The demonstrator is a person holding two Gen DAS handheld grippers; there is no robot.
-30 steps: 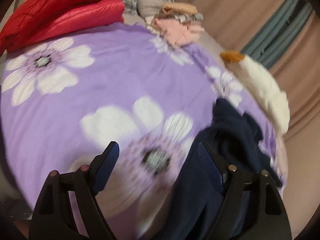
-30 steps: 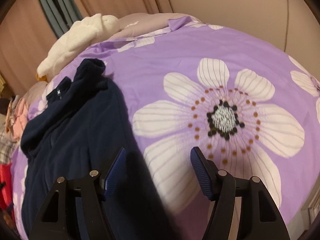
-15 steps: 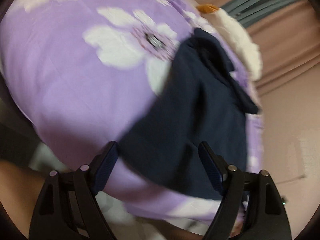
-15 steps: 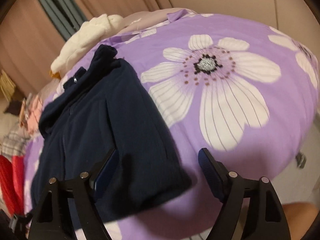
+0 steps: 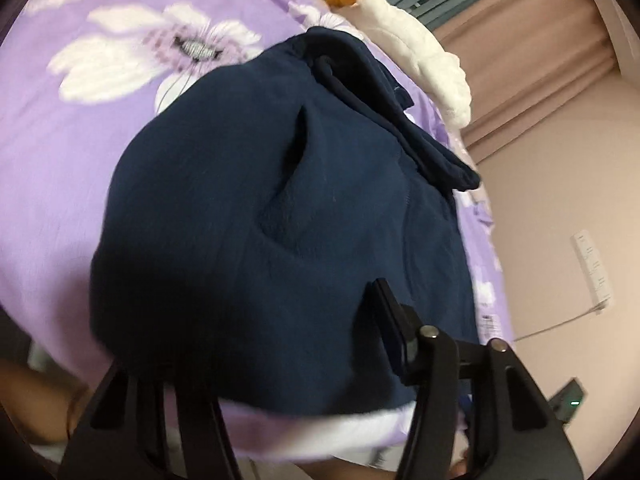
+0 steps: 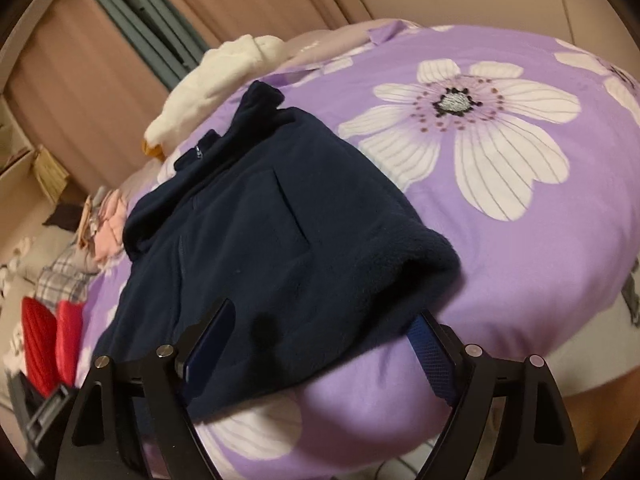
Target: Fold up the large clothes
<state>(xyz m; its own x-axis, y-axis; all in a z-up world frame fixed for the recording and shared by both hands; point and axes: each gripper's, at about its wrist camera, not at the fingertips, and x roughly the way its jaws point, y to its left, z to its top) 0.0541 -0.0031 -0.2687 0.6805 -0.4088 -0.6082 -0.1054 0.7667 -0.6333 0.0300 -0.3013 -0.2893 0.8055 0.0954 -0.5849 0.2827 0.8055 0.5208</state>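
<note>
A bed covered in a purple bedspread printed with big white flowers (image 6: 500, 240) fills both views. On it, near the edge closest to the cameras, lies the dark navy fleece jacket (image 6: 280, 248), spread fairly flat with its collar and zip toward the far side and its hem toward the grippers; a slit pocket shows on its front, and one hem corner is rolled up thick (the one on the right in the right wrist view). Beyond the collar sits a white fluffy plush toy with an orange tip (image 5: 420, 52), just beside the jacket. Further along the bed are two red padded garments (image 6: 48, 344) and a small heap of pink and checked clothes (image 6: 100, 224), well apart from the jacket.

The left gripper (image 5: 288, 344) is low over the hem, its jaws closing with navy fleece between them; one jaw is hidden under the cloth, so whether they pinch it yet cannot be told. The right gripper (image 6: 320, 348) has its jaws opening wide, straddling the hem with fabric between them.
</note>
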